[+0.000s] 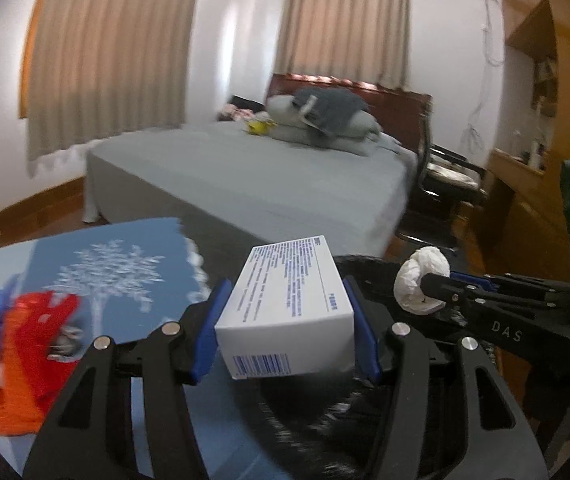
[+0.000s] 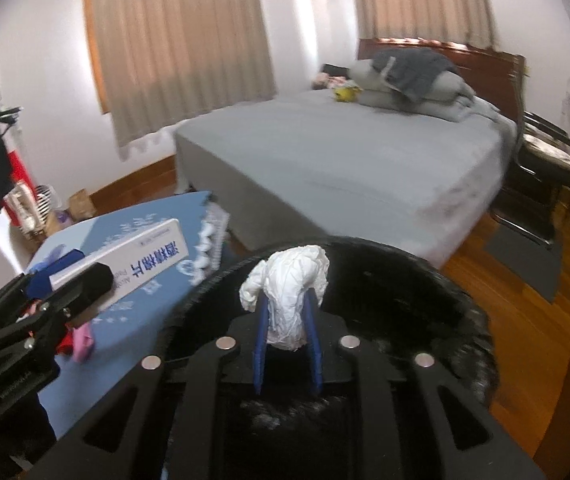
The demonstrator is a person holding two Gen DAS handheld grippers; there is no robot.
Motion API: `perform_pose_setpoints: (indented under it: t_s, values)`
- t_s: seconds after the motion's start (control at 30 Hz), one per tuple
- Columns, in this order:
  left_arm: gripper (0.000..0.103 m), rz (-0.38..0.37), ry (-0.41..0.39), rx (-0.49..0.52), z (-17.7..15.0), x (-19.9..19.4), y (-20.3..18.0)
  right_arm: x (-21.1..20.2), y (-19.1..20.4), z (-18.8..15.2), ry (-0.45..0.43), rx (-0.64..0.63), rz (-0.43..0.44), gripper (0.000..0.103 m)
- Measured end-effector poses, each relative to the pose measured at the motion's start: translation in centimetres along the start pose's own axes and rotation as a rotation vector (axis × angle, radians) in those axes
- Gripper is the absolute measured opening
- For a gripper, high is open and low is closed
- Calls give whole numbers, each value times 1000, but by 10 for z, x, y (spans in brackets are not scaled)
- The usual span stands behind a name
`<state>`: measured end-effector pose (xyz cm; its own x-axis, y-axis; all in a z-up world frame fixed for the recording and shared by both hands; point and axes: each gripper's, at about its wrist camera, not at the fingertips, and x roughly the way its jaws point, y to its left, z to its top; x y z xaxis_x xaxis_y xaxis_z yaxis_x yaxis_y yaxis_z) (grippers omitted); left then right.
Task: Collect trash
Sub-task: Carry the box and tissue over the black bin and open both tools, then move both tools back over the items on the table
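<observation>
My left gripper (image 1: 285, 312) is shut on a white medicine box (image 1: 289, 308) with blue print, held above the edge of a black bin (image 1: 369, 268). The box also shows in the right wrist view (image 2: 133, 256), in the left gripper (image 2: 73, 292). My right gripper (image 2: 287, 308) is shut on a crumpled white tissue (image 2: 289, 288) over the open black bin (image 2: 445, 292). The tissue (image 1: 421, 280) and right gripper (image 1: 429, 282) show at the right of the left wrist view.
A blue tablecloth with a white tree print (image 1: 105, 280) covers the table at left. Red, orange and blue cloth items (image 1: 21, 344) lie on it, and a pink item (image 2: 83, 340). A grey bed (image 1: 253, 184) stands behind, a chair (image 2: 545, 160) at right.
</observation>
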<state>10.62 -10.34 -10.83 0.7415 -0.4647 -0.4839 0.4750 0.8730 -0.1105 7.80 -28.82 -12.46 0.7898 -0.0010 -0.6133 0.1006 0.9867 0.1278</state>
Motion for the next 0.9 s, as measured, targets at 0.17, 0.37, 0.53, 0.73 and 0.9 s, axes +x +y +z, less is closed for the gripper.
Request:
perform_pose_setpoints:
  t_s: [0.17, 0.37, 0.53, 0.73, 0.9]
  values:
    - [69, -26, 22, 14, -9, 13, -8, -4, -15, -2, -3, 27, -36, 44]
    - [74, 49, 15, 3, -10, -8, 18, -5, -8, 2, -26, 29, -33, 73]
    - [82, 183, -12, -19, -11, -34, 57, -4, 16, 6, -60, 14, 1, 97]
    - [83, 339, -28, -43, -15, -66, 106, 10, 71, 12, -64, -40, 103, 97]
    - [82, 460, -21, -90, -24, -89, 151, 29, 123, 8, -39, -90, 188, 97]
